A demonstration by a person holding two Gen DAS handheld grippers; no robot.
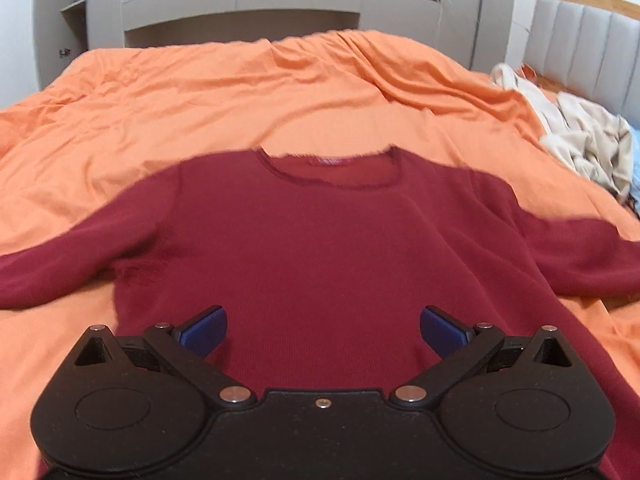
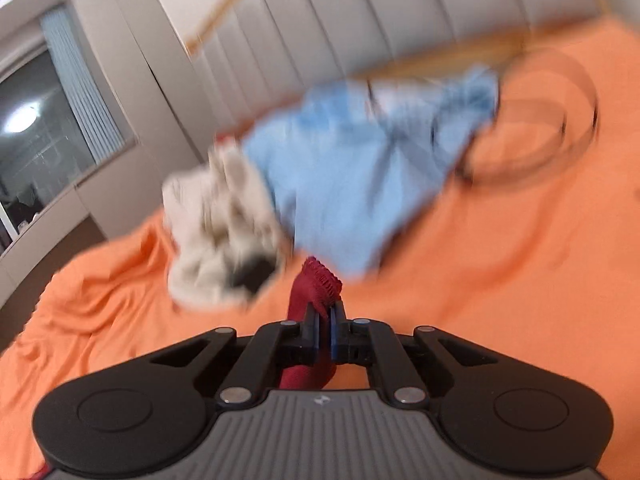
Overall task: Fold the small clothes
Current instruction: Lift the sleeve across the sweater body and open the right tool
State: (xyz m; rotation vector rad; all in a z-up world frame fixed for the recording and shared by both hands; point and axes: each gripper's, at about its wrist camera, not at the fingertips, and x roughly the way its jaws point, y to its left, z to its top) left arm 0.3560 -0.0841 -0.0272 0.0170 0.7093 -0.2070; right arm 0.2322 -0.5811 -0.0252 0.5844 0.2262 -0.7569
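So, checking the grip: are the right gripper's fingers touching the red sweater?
Touching. The right wrist view shows the right gripper clamped on the red sweater's cuff.

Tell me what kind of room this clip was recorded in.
Most likely a home bedroom. A bed under an orange cover has a padded headboard, grey built-in cupboards stand behind it, and a red sweater lies spread out for folding.
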